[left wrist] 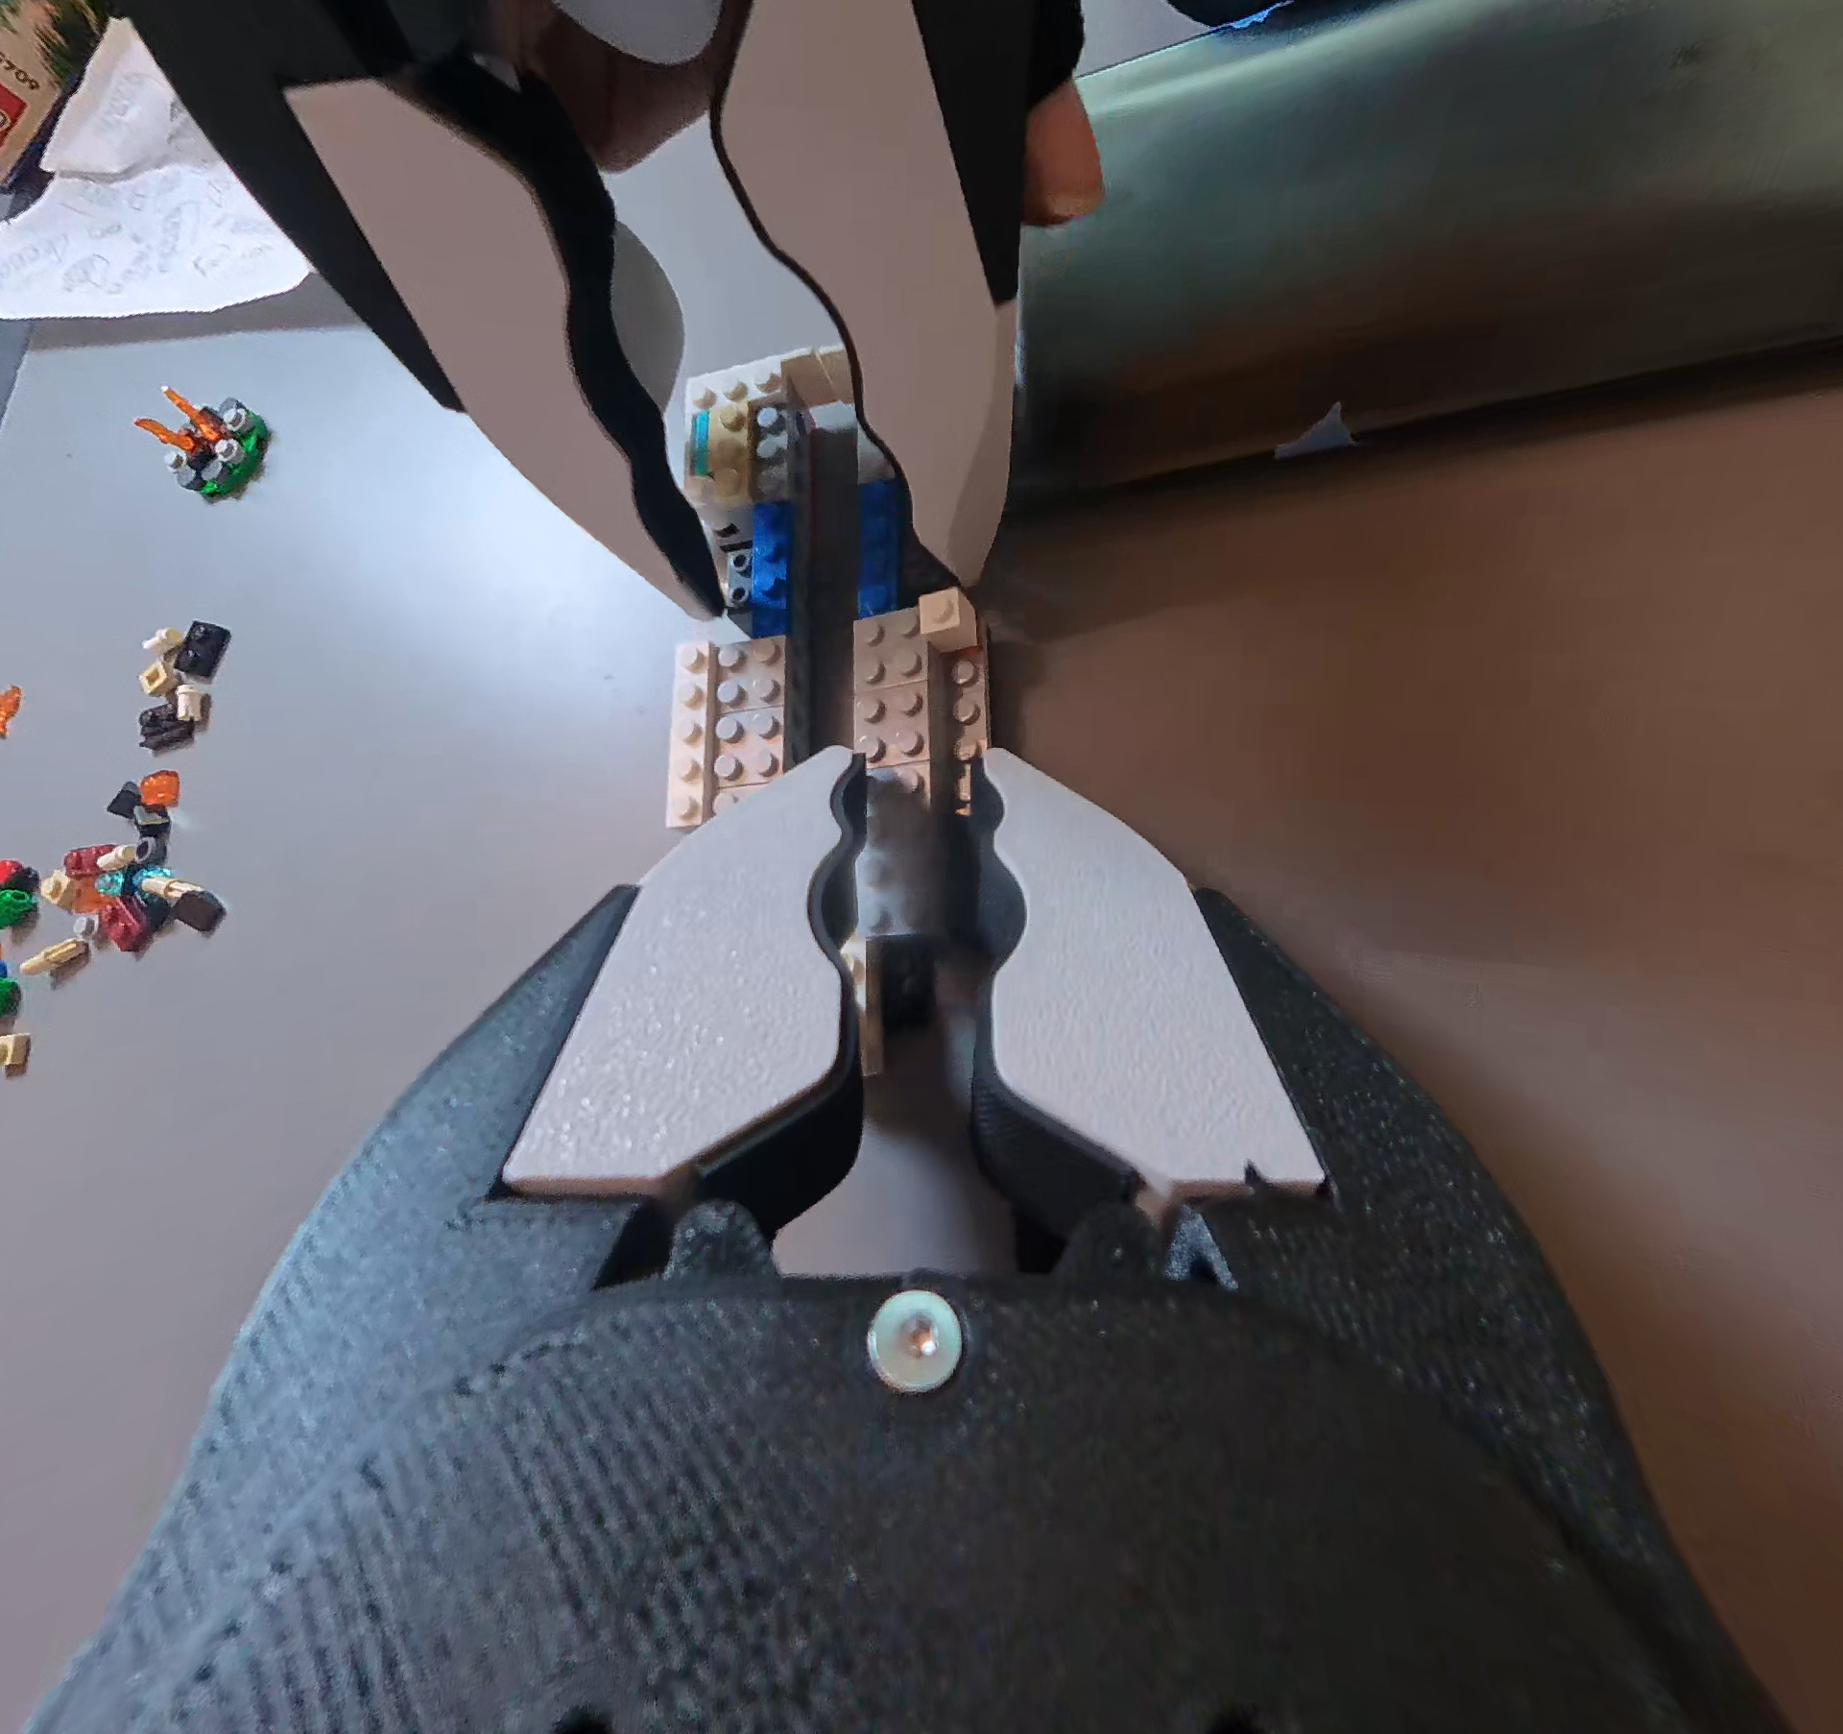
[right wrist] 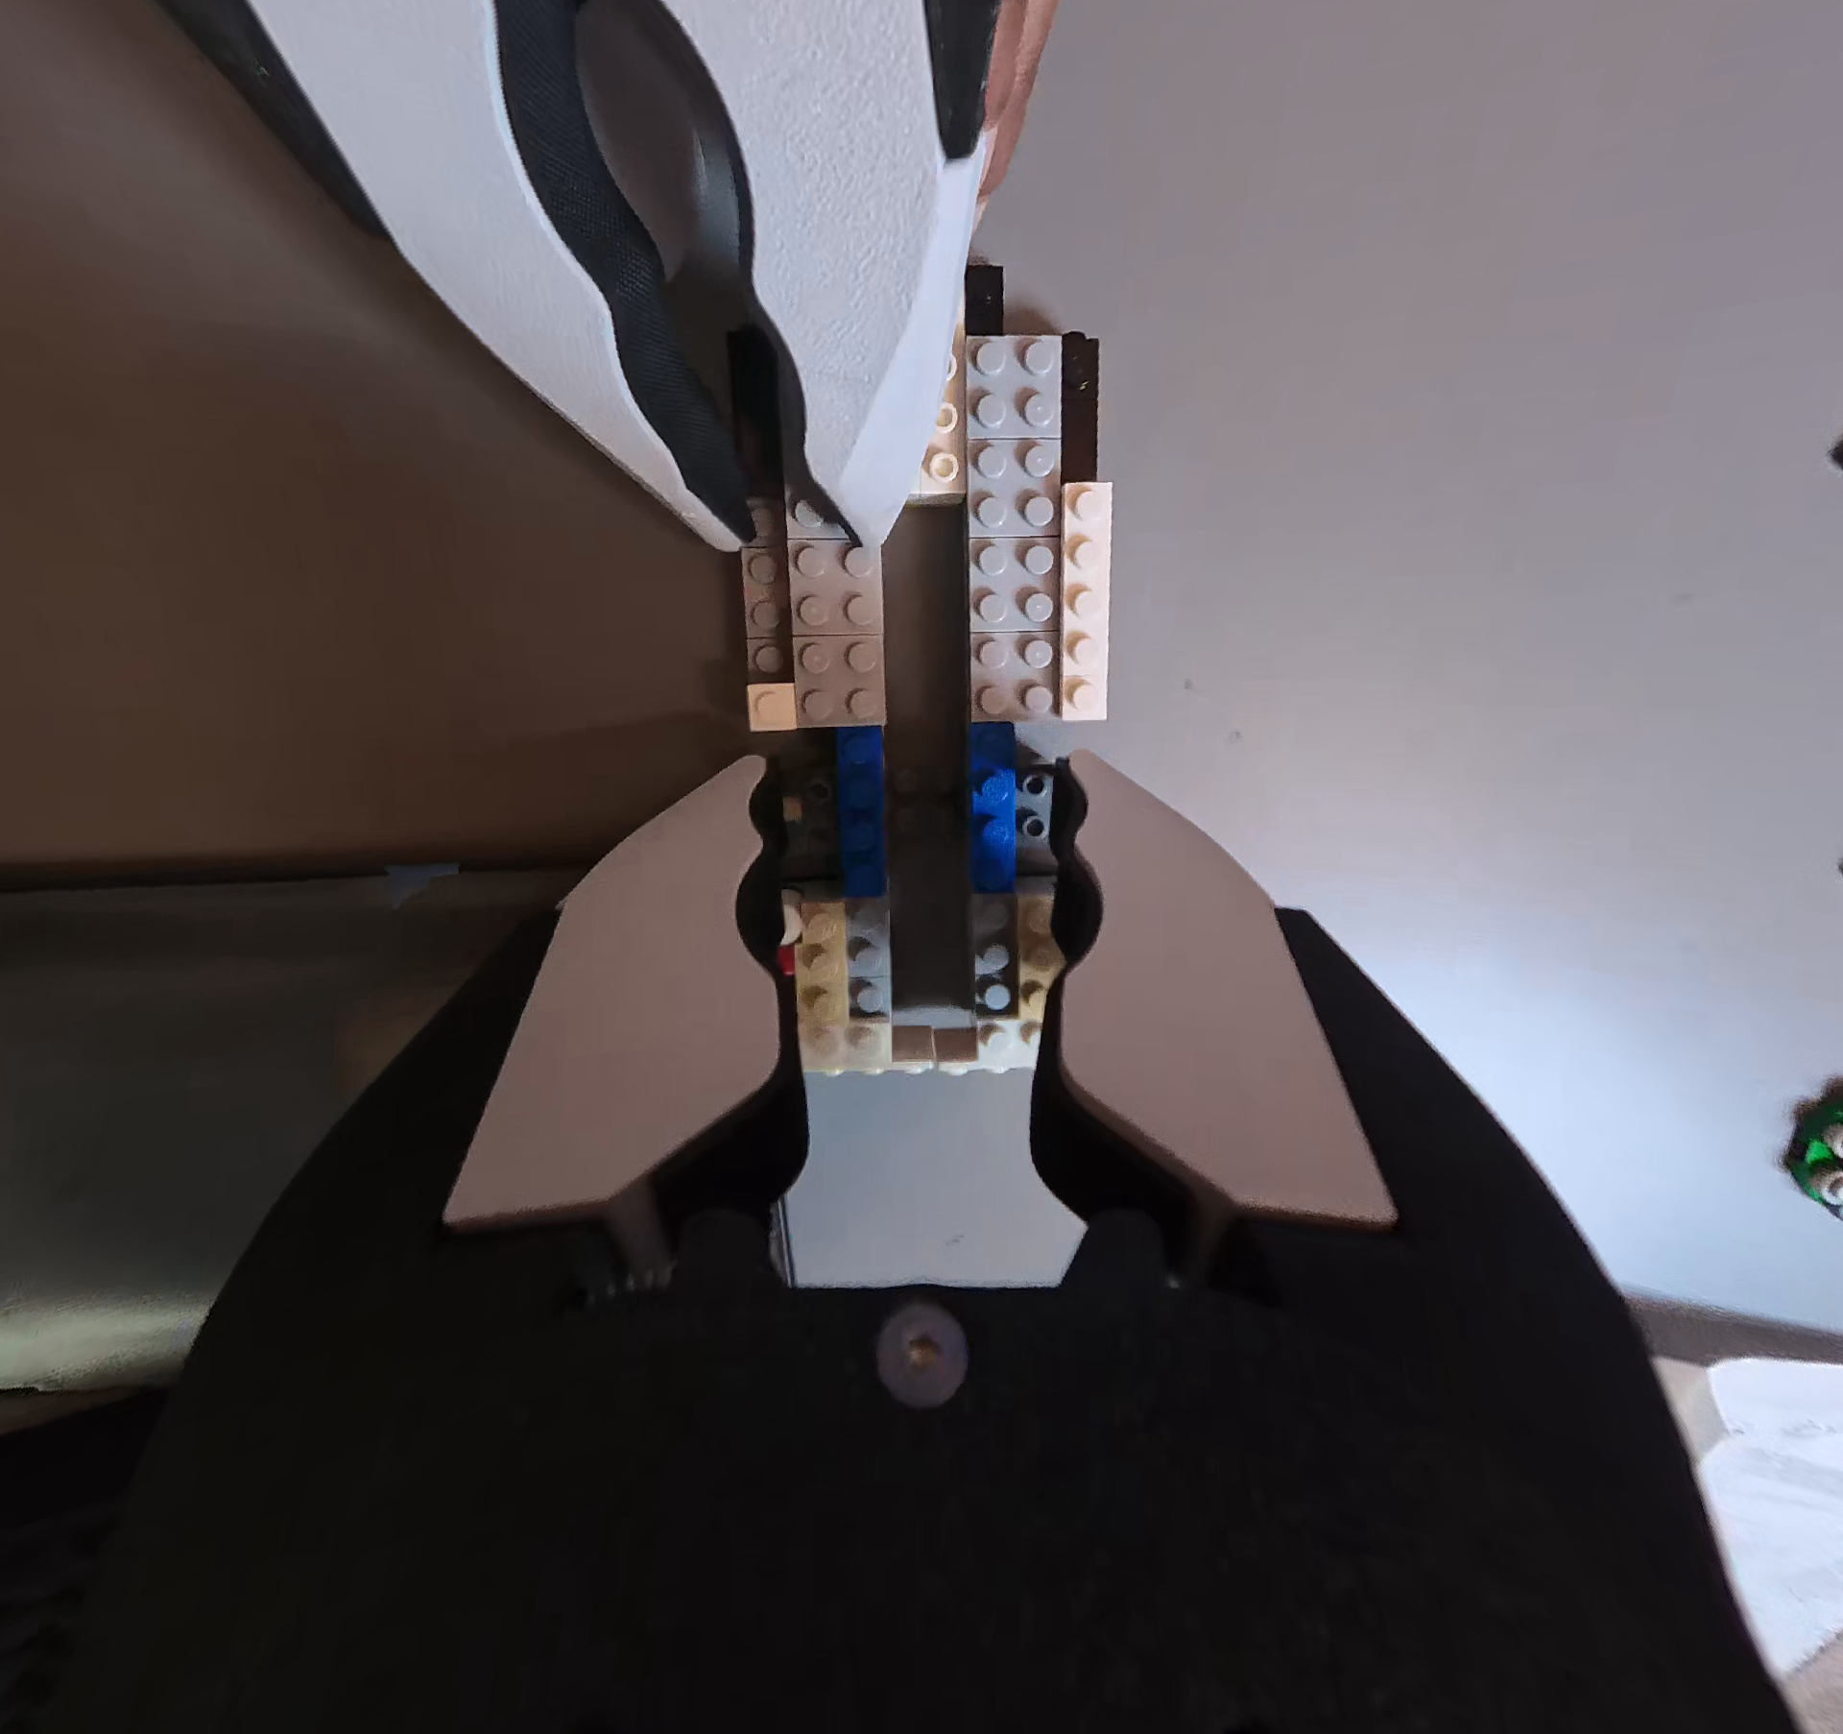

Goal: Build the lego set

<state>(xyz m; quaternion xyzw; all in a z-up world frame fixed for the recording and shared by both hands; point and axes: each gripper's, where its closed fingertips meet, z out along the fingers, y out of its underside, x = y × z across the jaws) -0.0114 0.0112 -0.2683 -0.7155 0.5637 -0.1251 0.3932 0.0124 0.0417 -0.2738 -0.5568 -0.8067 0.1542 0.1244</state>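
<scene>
- Left gripper (left wrist: 913, 768) pinches the near end of the lego build (left wrist: 833, 689), its 2 fingers squeezed on a grey strip of bricks.
- Right gripper (right wrist: 918, 768) hugs the far end of the build, 1 finger on each side, touching the blue bricks (right wrist: 863, 808).
- I think the build is about half done: the flat tan and grey part is joined up.
- Lots of loose pieces (left wrist: 130, 888) wait on the table (left wrist: 399, 589) to the left, too many to count.
- 1 little green piece with orange flames (left wrist: 204, 444) sits apart, far left.
- 2 grippers, 1 build.

One lego build (left wrist: 828, 689), two hand-held grippers (left wrist: 913, 778).
</scene>
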